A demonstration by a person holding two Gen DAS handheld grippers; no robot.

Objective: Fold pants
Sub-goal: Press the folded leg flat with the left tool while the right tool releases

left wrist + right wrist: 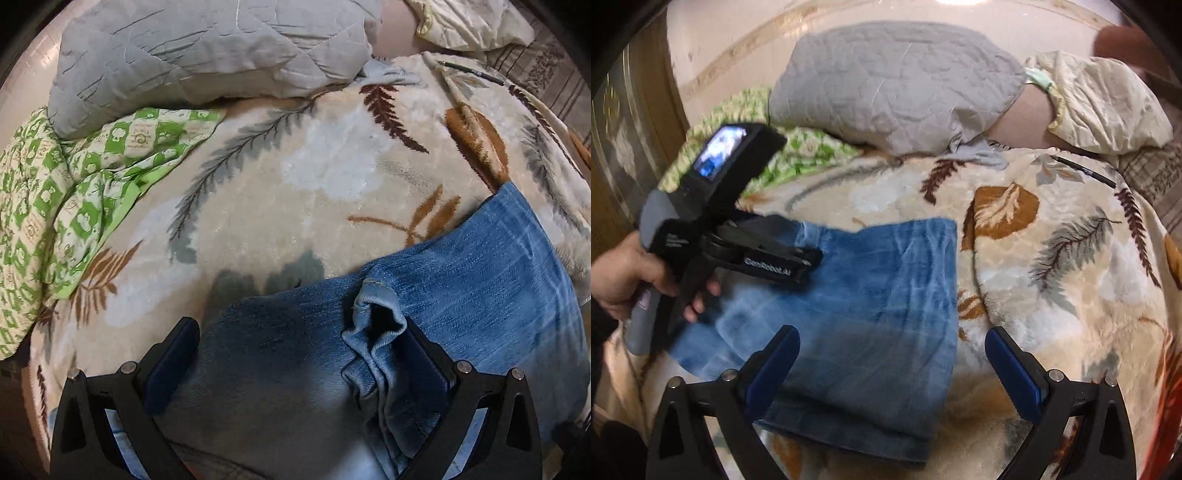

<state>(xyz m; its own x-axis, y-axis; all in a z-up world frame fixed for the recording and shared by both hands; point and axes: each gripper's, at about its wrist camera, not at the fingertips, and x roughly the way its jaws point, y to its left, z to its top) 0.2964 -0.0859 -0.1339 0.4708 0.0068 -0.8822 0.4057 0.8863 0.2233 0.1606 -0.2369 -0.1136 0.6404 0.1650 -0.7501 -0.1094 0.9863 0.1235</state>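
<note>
A: Where are the pants?

B: The jeans [871, 325] lie on the bed, on the leaf-print blanket [1052, 258], already in a compact folded stack. A loose hem [373, 325] sticks up at the left side.

A: Left gripper?

B: The left gripper [303, 343] is low over the denim, fingers [173, 358] spread wide, gripping nothing; the bunched hem sits just inside its right finger. The right gripper [892, 363] hovers over the near edge of the stack, also wide open and empty.

A: Risks?

B: I'd say the hem. If the left fingers close on just that ruffle and pull, the top layer could drag and the stack come undone. The plush blanket is soft (little support), so pressing down may skew the fold. The right gripper straddles the stack's right edge, so a pinch there could catch blanket along with denim. The grey pillow [207, 55] and green quilt [74, 177] are well apart, no issue.
</note>
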